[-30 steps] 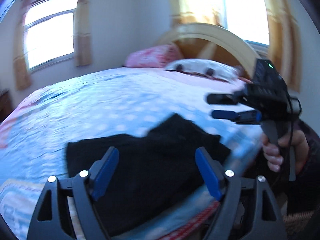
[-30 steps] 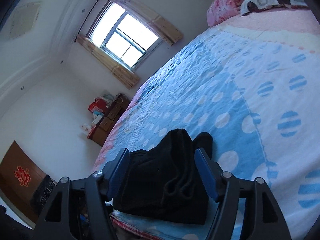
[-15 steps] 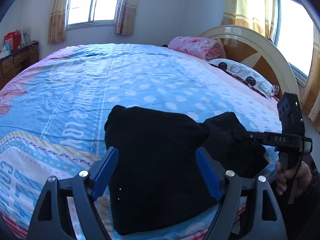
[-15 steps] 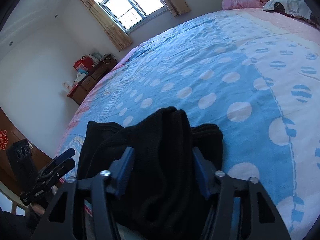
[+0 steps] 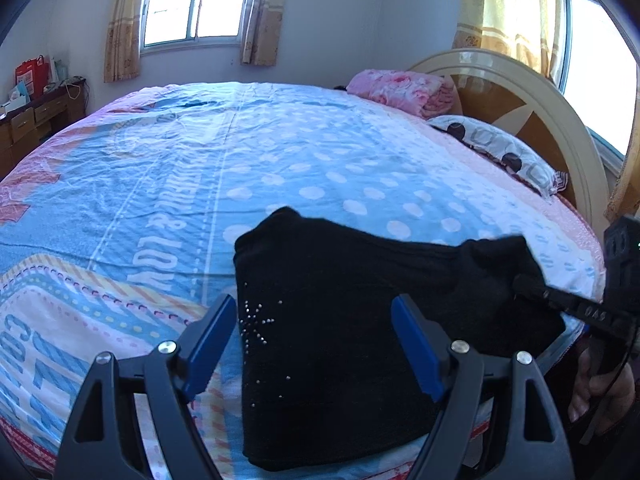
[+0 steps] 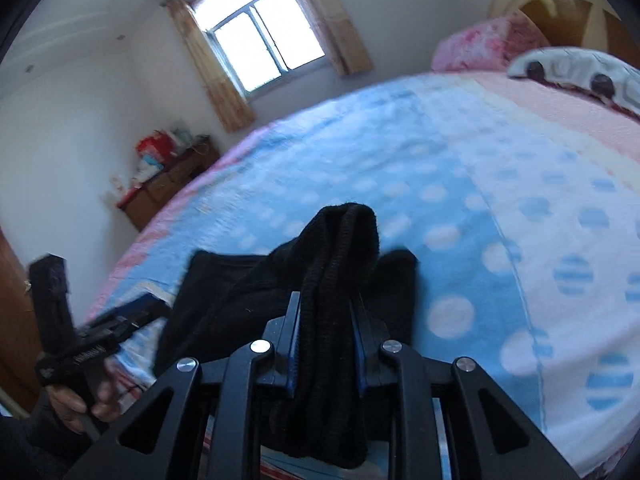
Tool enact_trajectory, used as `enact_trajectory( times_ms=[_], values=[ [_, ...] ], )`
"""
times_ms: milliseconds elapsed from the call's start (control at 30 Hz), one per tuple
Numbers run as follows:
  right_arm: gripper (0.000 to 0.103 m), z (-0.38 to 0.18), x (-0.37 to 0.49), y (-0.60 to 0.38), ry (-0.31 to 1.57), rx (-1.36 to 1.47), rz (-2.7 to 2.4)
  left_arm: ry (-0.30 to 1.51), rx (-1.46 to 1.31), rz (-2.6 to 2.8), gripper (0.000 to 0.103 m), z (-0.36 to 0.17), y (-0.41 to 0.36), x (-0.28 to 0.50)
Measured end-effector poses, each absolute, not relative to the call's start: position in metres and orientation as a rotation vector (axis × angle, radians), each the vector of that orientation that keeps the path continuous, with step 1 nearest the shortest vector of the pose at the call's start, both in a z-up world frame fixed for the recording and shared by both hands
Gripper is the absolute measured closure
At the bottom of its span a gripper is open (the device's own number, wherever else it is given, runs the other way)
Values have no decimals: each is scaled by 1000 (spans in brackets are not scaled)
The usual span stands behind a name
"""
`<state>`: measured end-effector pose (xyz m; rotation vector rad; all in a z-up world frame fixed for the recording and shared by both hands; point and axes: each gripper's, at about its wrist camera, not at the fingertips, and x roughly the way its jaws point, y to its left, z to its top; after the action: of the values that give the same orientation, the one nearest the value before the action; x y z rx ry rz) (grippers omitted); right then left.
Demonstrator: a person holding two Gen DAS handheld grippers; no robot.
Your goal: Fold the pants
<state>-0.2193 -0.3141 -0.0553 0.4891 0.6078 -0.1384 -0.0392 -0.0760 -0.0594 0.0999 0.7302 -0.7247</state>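
The black pants (image 5: 340,320) lie bunched near the front edge of the bed, with small rhinestones on the left part. My left gripper (image 5: 316,344) is open and hovers just above the pants, holding nothing. My right gripper (image 6: 325,336) is shut on a thick bunch of the pants (image 6: 336,264) and lifts that fold off the bed. The right gripper also shows in the left wrist view (image 5: 532,286) at the pants' right end. The left gripper shows in the right wrist view (image 6: 120,316), left of the pants.
The bed (image 5: 240,152) has a blue dotted cover with pink borders. A pink folded blanket (image 5: 400,90) and a spotted pillow (image 5: 496,148) lie by the headboard (image 5: 520,92). A wooden dresser (image 5: 24,120) stands by the far wall under a window.
My right gripper has closed on a fold of the pants and raised it. My left gripper has shifted slightly left and stays open.
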Motion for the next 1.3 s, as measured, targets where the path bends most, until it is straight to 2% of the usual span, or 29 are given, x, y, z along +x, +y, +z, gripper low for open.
enact_trajectory(
  times_ms=[100,200,400,533,633,667,733,933,1000,1167,1200,1267,1300],
  values=[
    [79,-82,-217,-329,636,607,-128,735,129,-692,21,-63,-76,-38],
    [73,-74,-223,-340,627,659,-111,729,119,-671,21,-59,-72,-35],
    [73,-29,-259,-319,501,471,-160,661,170,-680,21,-40,-89,-31],
    [73,-23,-234,-274,596,368,-17,705,257,-669,21,-50,-127,-17],
    [73,-44,-211,-265,690,418,18,777,286,-593,20,-68,-137,-2],
    [73,-55,-209,-263,737,416,7,796,284,-574,17,-74,-136,2],
    [74,-75,-213,-265,839,404,-2,831,245,-581,16,-83,-130,7],
    [76,-91,-246,-286,921,561,77,860,193,-577,14,-82,-125,10],
    [76,-80,-251,-283,885,533,91,830,163,-569,15,-71,-119,6],
    [74,-22,-251,-294,641,453,86,717,161,-529,15,-44,-107,-2],
    [73,-14,-249,-303,615,432,14,714,162,-532,15,-44,-107,-3],
    [59,-10,-241,-323,596,396,-120,716,174,-543,15,-47,-110,-4],
    [49,-12,-238,-333,586,400,-153,715,186,-538,15,-49,-111,-4]
  ],
)
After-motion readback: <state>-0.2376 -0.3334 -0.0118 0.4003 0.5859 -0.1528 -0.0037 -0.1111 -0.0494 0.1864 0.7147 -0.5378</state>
